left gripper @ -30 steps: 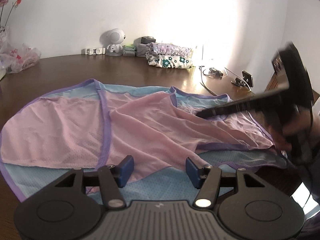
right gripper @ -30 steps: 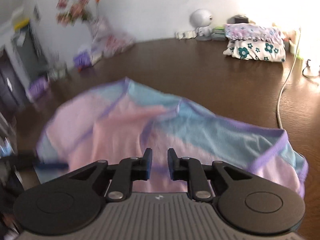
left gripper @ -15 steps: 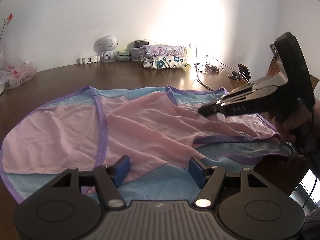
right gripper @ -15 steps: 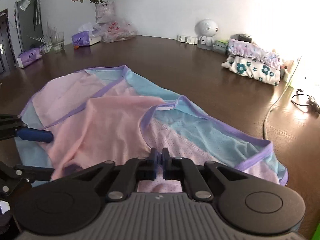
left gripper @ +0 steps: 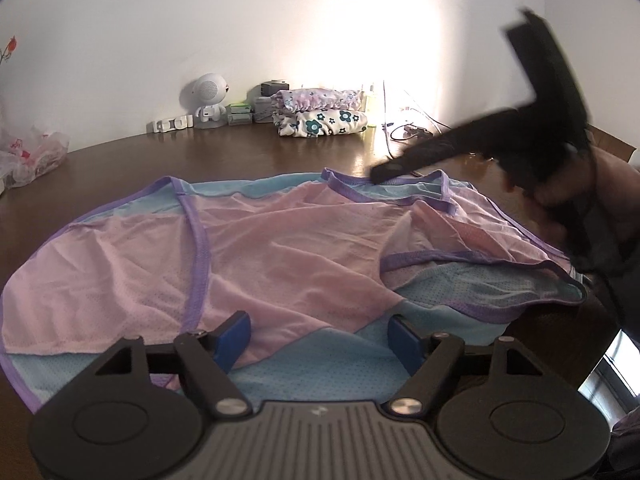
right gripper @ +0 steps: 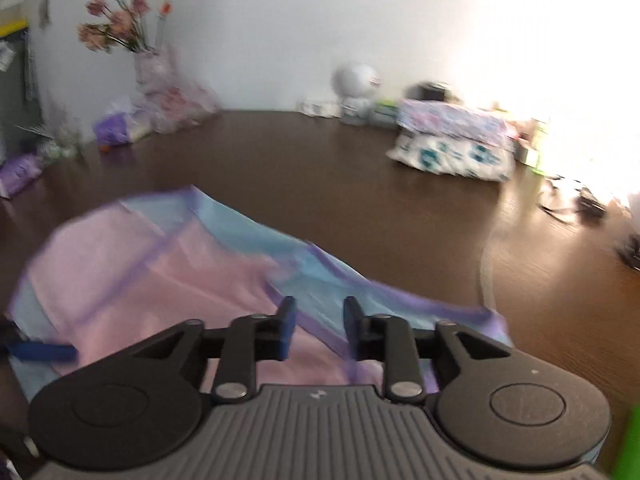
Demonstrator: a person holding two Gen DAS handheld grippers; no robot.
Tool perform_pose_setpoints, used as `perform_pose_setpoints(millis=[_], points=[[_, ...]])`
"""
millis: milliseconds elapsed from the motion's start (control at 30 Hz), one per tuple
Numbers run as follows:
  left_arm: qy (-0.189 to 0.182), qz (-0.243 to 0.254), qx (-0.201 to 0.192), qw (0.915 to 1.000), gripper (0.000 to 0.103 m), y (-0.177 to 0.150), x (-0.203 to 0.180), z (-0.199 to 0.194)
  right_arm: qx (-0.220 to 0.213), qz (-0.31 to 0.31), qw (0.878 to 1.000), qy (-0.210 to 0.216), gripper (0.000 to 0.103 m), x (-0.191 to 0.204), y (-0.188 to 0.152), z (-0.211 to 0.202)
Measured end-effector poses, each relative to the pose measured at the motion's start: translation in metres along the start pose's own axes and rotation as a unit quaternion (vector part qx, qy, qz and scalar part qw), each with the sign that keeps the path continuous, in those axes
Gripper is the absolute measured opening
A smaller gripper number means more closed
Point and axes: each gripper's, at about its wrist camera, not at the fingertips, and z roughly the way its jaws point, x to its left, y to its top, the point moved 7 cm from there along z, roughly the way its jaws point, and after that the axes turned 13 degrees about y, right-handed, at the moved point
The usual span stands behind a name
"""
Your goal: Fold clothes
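Pink-and-blue mesh garment (left gripper: 280, 256) with purple trim lies spread flat on the dark wood table (left gripper: 248, 152), filling the centre of both wrist views. Left gripper (left gripper: 319, 338) at 6 o'clock: jaws spread wide, just been opening further, hem under them, pads not pinching it. Right gripper (right gripper: 318, 322) at 6 o'clock in its own view, blurred: jaws part-way apart, just been opening, cloth below, nothing gripped. Folded floral clothes (left gripper: 320, 118) stacked at 12 o'clock by the wall, white robot toy (left gripper: 208, 100) beside them at 11.
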Motion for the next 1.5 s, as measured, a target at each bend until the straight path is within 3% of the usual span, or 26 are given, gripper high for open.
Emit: perform_pose_setpoints(millis=[33,67,100,267,333,400,467,500,567,700,867,933,967,1167,1333,1500], points=[[0.001,0.001,-0.001,1.0,0.075,0.0,0.0,0.0,0.011,-0.006,1.0,0.001,0.03,0.002,0.001,0.01],[0.002,0.002,-0.001,1.0,0.075,-0.001,0.0,0.0,0.023,-0.012,1.0,0.002,0.024,0.004,0.002,0.02],[0.003,0.004,-0.002,1.0,0.075,-0.001,0.0,-0.001,0.034,-0.018,0.999,0.003,0.002,0.006,0.002,0.03],[0.007,0.008,-0.006,0.9999,0.075,-0.003,0.002,-0.002,0.024,0.013,0.999,-0.038,0.002,-0.018,0.007,0.04],[0.007,0.009,-0.007,0.9999,0.076,-0.004,0.002,-0.002,0.019,0.031,0.999,-0.035,0.006,-0.023,0.008,0.035],[0.007,0.01,-0.008,0.9999,0.076,-0.004,0.002,-0.002,0.016,0.044,0.999,-0.025,0.02,-0.017,0.007,0.017],[0.007,0.009,-0.009,0.9999,0.076,-0.005,0.002,-0.002,0.004,0.032,0.999,0.017,0.033,-0.003,0.003,-0.008],[0.007,0.01,-0.009,0.9999,0.077,-0.005,0.002,-0.002,-0.002,0.024,0.999,0.039,0.033,0.005,0.0,-0.02],[0.006,0.011,-0.009,0.9999,0.078,-0.004,0.002,-0.001,0.007,0.003,0.997,0.072,0.033,0.023,-0.016,-0.035],[0.0,0.008,-0.011,0.9999,0.081,-0.003,0.004,0.0,0.038,-0.035,0.995,0.091,0.033,0.04,-0.053,-0.04],[0.004,0.016,-0.011,0.9998,0.082,-0.003,0.002,0.001,0.039,-0.044,0.996,0.067,0.029,0.043,-0.056,-0.029],[0.006,0.016,-0.011,0.9998,0.083,-0.003,0.002,0.002,0.045,-0.052,0.996,0.059,0.002,0.043,-0.055,-0.028],[0.007,0.016,-0.01,0.9998,0.083,-0.003,0.002,0.002,0.046,-0.043,0.996,0.058,0.0,0.039,-0.055,-0.028],[0.008,0.016,-0.009,0.9998,0.084,-0.003,0.002,0.003,0.027,-0.012,0.999,0.042,0.0,0.023,-0.053,-0.059],[0.007,0.018,-0.01,0.9998,0.087,-0.003,0.001,0.004,0.034,-0.065,0.994,0.076,0.004,0.045,-0.055,-0.049],[0.007,0.018,-0.009,0.9998,0.087,-0.004,0.002,0.003,0.045,-0.096,0.992,0.074,0.008,0.056,-0.061,-0.03]])
